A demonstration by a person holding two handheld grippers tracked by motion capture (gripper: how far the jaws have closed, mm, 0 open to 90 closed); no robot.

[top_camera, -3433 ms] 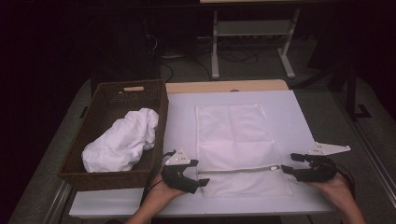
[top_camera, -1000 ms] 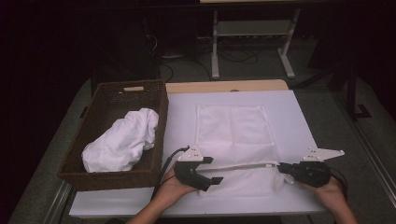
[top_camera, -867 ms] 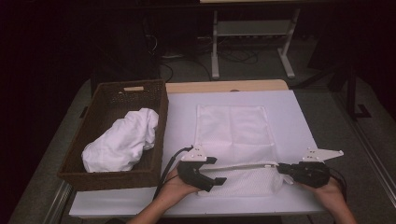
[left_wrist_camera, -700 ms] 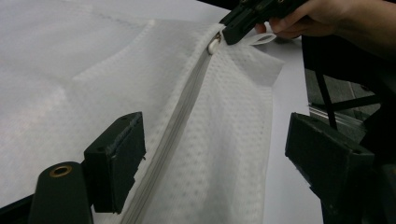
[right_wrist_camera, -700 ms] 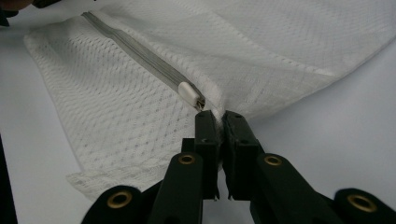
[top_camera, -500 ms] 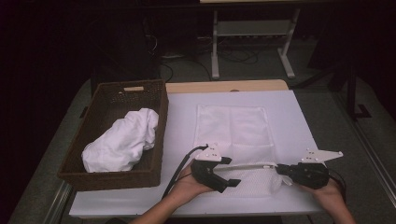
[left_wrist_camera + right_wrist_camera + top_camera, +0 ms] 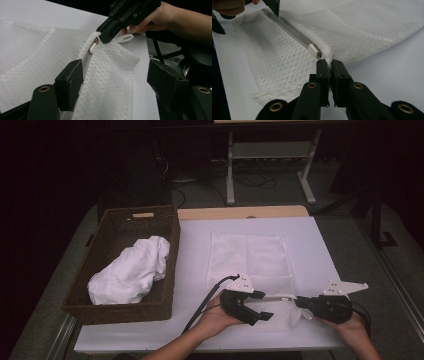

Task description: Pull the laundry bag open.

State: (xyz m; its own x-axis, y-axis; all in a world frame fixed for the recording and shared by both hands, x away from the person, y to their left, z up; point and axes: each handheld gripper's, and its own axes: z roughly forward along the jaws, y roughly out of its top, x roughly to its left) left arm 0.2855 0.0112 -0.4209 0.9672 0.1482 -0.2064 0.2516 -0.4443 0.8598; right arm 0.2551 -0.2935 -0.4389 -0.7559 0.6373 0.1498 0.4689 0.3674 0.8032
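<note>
A: Mesh bag [image 7: 250, 257] first: it lies flat on the white table [image 7: 320, 245], its zipped edge toward the near edge of the table, where both hands work. To its left a brown basket [image 7: 125, 225] holds a bundle of white cloth [image 7: 131, 275], well apart from the bag.

B: Why is the bag pinned at its near right corner?

A: The right tongs [image 7: 329, 67] are clamped shut on the fabric just past the end of the zipper [image 7: 294, 33], beside the white zipper pull [image 7: 314, 49]. My guess is that this anchors the bag, so the zipper stays taut for the other hand.

B: And the left tongs [image 7: 115, 80]?

A: They straddle the zipper line with the jaws standing apart. They have just been closing a little, with the zipper strip and mesh between them, one pad at the strip and the other well clear, so nothing is gripped.

B: How are the hands posed?

A: The left hand [image 7: 216, 316] comes in from the near edge, its tongs lying low and pointing right along the zipper. The right hand [image 7: 356, 332] rests near the table's near right corner, its tongs level and pointing left.
</note>
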